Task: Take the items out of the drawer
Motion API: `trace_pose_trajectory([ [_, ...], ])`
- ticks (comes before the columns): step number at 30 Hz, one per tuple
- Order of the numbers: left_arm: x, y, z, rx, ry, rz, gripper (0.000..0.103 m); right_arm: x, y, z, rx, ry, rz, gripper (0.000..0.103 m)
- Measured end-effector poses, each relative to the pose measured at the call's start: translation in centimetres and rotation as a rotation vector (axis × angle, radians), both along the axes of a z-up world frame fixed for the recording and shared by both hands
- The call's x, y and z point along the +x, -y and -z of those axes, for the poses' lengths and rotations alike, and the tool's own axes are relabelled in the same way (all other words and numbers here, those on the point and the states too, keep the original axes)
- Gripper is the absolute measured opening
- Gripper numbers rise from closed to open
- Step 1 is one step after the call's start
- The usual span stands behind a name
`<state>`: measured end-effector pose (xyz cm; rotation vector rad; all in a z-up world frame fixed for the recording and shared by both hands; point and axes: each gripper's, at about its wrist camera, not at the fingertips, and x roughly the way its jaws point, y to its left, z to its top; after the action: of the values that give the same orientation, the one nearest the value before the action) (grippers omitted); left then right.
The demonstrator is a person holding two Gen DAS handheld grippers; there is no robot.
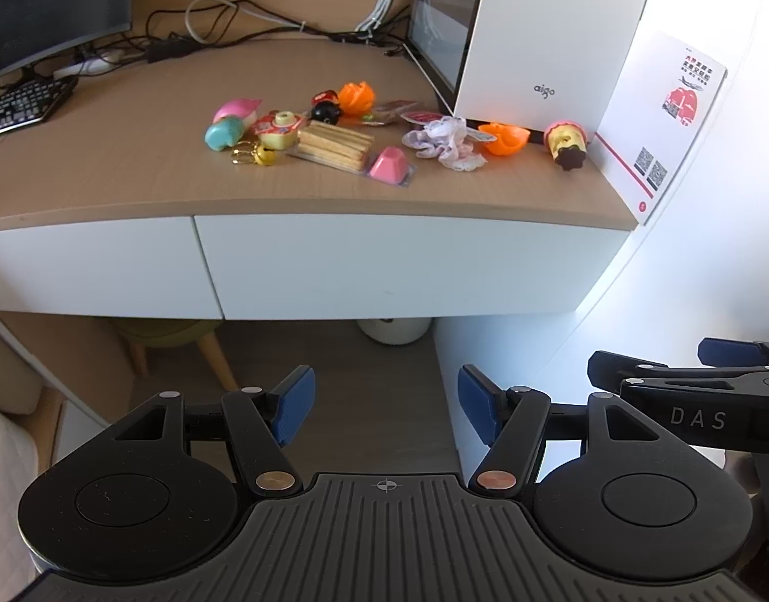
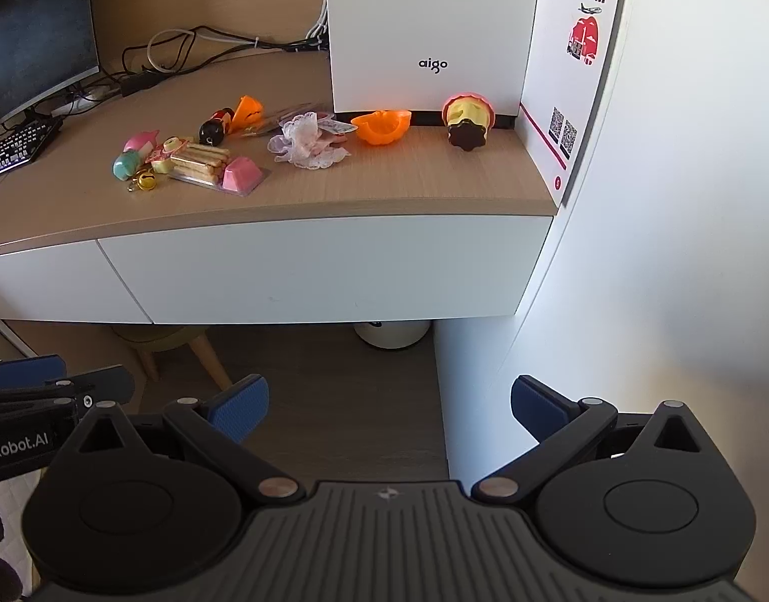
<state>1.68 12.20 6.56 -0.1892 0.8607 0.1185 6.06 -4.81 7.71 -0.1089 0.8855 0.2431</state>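
The drawer (image 1: 409, 261) sits shut under the desk top (image 1: 133, 160), its plain white front running left to right and facing the cameras, with no handle showing. A second white front (image 1: 83, 266) adjoins it on the left. On the desk above lie small toys: a biscuit pack (image 1: 334, 145), a lace scrap (image 1: 444, 143), an orange shell (image 1: 504, 138) (just in front of the white aigo box (image 1: 545, 40)). Both the left gripper (image 1: 384, 409) and right gripper (image 2: 389, 409) hang well back from the drawer, fingers spread, holding nothing.
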Motion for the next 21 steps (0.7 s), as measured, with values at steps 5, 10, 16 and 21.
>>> trace_pose_trajectory([
  [5, 0.0, -0.1, 0.1, -0.004, -0.004, -0.007, 0.068, 0.0, -0.1, 0.0, 0.002, -0.002, -0.005, 0.103],
  [10, 0.1, -0.1, 0.2, -0.007, -0.006, -0.002, 0.068, 0.0, 0.0, 0.0, 0.003, -0.001, -0.005, 0.103],
  [16, 0.7, -0.6, 0.3, -0.108, 0.016, 0.041, 0.013, 0.8, 0.9, -0.1, 0.001, 0.023, 0.004, 0.103],
  [21, 1.9, 0.6, 0.0, -0.063, 0.006, 0.010, 0.013, 3.1, 3.0, 0.5, -0.005, 0.045, 0.051, 0.103],
])
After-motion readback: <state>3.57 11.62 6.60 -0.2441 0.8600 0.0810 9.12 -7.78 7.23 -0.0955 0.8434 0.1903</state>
